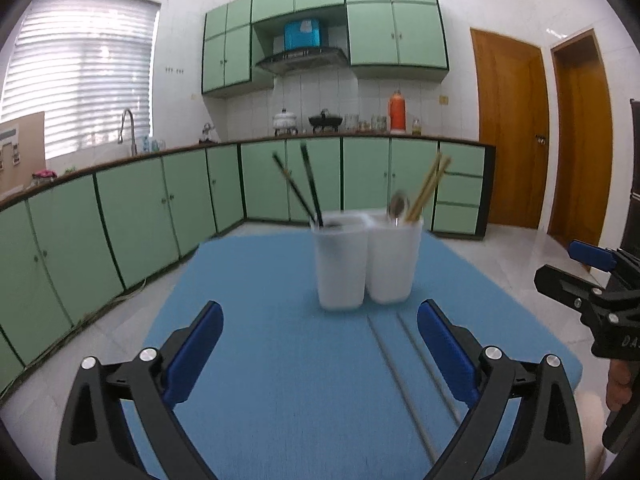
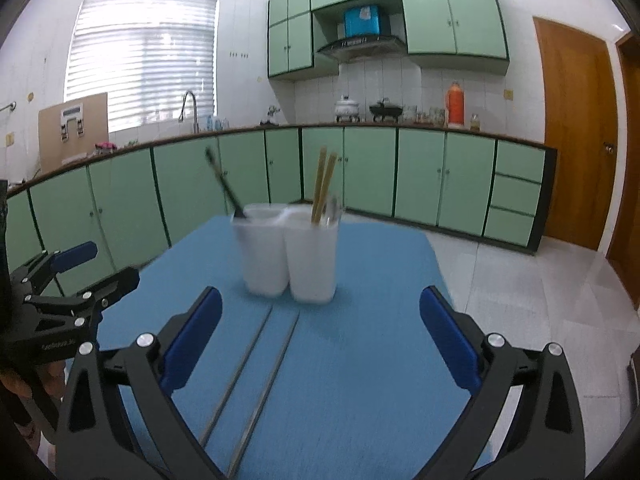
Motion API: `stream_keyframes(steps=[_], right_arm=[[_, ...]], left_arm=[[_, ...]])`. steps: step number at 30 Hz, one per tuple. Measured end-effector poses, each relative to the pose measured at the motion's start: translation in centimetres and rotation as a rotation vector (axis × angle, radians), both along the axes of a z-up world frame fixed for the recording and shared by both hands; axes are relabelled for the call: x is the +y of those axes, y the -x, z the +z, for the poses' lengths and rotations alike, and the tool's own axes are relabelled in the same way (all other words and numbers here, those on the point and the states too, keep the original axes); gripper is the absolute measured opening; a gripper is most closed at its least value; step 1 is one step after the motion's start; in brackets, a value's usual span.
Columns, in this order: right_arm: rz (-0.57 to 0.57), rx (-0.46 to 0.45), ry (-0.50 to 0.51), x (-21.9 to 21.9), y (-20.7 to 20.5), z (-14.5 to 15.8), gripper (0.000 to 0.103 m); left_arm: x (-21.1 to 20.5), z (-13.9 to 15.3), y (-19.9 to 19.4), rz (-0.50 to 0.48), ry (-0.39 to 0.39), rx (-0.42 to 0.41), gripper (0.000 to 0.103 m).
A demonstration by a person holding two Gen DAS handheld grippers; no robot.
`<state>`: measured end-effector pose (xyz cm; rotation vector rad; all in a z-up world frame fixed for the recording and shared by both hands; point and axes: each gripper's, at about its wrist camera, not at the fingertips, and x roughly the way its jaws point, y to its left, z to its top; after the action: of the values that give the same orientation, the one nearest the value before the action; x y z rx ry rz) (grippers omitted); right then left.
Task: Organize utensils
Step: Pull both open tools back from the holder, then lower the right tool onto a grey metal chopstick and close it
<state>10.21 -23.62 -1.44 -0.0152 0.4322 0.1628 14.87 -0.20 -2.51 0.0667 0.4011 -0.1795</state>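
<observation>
The left gripper is held above the blue table mat with its jaws spread wide and nothing between them; the right gripper is likewise released and empty. A white plastic utensil holder stands upright toward the far half of the mat. From the left wrist view it shows two compartments: the left one holds a pair of dark chopsticks leaning left, the right one holds a pair of bamboo chopsticks leaning right and a metal spoon with its bowl up. The right wrist view shows a third compartment rim at the back of the holder, and only one of the dark chopsticks is distinct there; the spoon is too blurred to confirm. Two metal chopsticks lie loose on the mat, side by side and roughly parallel, on the near side of the holder. In the left view they pass beside the right finger; in the right view the metal chopsticks run just inside the left finger. Each view catches the other gripper at its edge. Green kitchen cabinets line the background.
</observation>
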Motion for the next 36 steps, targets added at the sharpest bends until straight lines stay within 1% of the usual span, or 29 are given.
stream_keyframes(steps=[5, 8, 11, 17, 18, 19, 20, 23, 25, 26, 28, 29, 31, 34, 36], right_arm=[[0.005, 0.054, -0.015, 0.6, 1.8, -2.4, 0.096], [-0.001, 0.082, -0.027, 1.1, 3.0, -3.9, 0.096], [-0.004, 0.109, -0.015, 1.9, 3.9, -5.4, 0.096], [0.008, 0.147, 0.010, 3.4, 5.0, -7.7, 0.095], [0.016, 0.153, 0.012, 3.7, 5.2, -7.9, 0.091], [0.022, 0.157, 0.014, 3.9, 5.2, -8.1, 0.083], [0.029, 0.166, 0.019, 4.2, 5.3, -8.3, 0.080], [0.034, 0.181, 0.025, 4.7, 5.5, -8.9, 0.072], [0.042, 0.192, 0.020, 4.9, 5.7, -9.3, 0.065], [0.044, 0.198, 0.020, 5.1, 5.7, -9.5, 0.063], [0.044, 0.208, 0.023, 5.4, 5.8, -9.8, 0.056], [0.044, 0.213, 0.023, 5.6, 5.8, -10.0, 0.054], [0.041, 0.221, 0.026, 5.9, 5.9, -10.3, 0.045], [0.036, 0.230, 0.026, 5.9, 5.8, -10.7, 0.036], [0.036, 0.238, 0.019, 6.0, 5.8, -10.9, 0.033]], left_arm=[[1.0, -2.6, 1.3, 0.015, 0.012, 0.073, 0.096], [1.4, -4.2, 2.0, 0.026, 0.007, 0.111, 0.096], [1.7, -5.4, 2.5, 0.039, 0.008, 0.150, 0.096], [1.7, -7.5, 4.0, 0.052, -0.022, 0.180, 0.096], [1.7, -7.7, 4.3, 0.052, -0.022, 0.184, 0.096], [1.8, -7.8, 4.5, 0.052, -0.022, 0.185, 0.096], [1.8, -8.0, 4.6, 0.052, -0.022, 0.187, 0.096], [2.1, -8.3, 5.1, 0.055, -0.021, 0.194, 0.096], [2.2, -8.3, 5.4, 0.058, -0.017, 0.193, 0.096], [2.3, -8.3, 5.6, 0.060, -0.015, 0.194, 0.096], [2.4, -8.3, 5.8, 0.062, -0.011, 0.193, 0.096], [2.5, -8.3, 5.9, 0.062, -0.009, 0.192, 0.096], [2.4, -8.3, 6.1, 0.061, -0.007, 0.192, 0.096], [2.2, -8.3, 6.1, 0.059, -0.004, 0.193, 0.096], [2.3, -8.4, 6.2, 0.058, 0.000, 0.193, 0.096]])
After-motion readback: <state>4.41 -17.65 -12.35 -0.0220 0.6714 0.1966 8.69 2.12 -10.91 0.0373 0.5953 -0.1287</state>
